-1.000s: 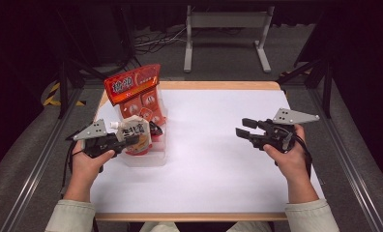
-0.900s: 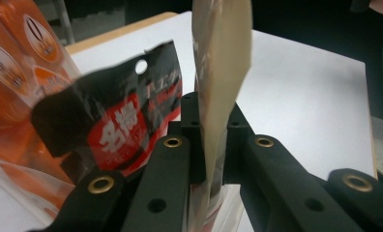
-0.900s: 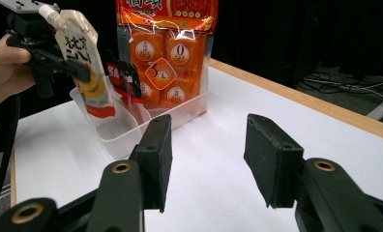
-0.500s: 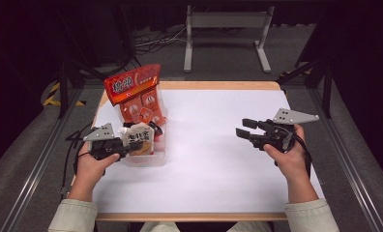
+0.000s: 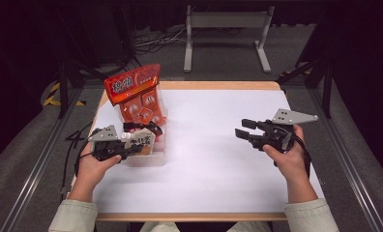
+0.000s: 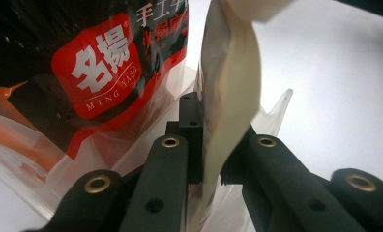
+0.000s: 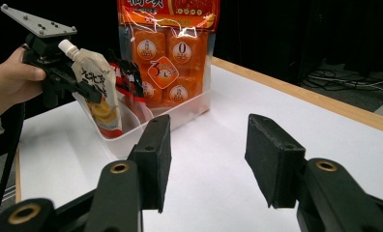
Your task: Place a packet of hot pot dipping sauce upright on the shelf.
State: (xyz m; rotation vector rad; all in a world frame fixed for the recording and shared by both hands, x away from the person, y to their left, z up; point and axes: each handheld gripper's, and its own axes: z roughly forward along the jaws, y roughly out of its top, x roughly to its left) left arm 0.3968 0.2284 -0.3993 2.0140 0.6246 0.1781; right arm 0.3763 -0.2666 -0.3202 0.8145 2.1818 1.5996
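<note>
Table [image 5: 218, 159]: white surface with wooden edging, dark surroundings. Clear plastic bin [image 5: 148, 153] at the table's left side, holding a tall orange snack bag [image 5: 136, 94] standing upright at its far end and a dark packet with a red label [image 6: 97, 67] toward the near end. Left gripper [image 5: 131, 147]: held in the person's left hand [image 5: 95, 166] at the near end of the bin, jaws clamped on a cream spouted pouch [image 7: 96, 82], which stands upright with its white cap at top and its lower end over the bin's near corner. Right gripper [image 5: 243, 129]: held in the right hand [image 5: 288, 159] above the bare right half of the table, well apart from the bin, jaws spread with nothing between them, pointing left toward the bin.
</note>
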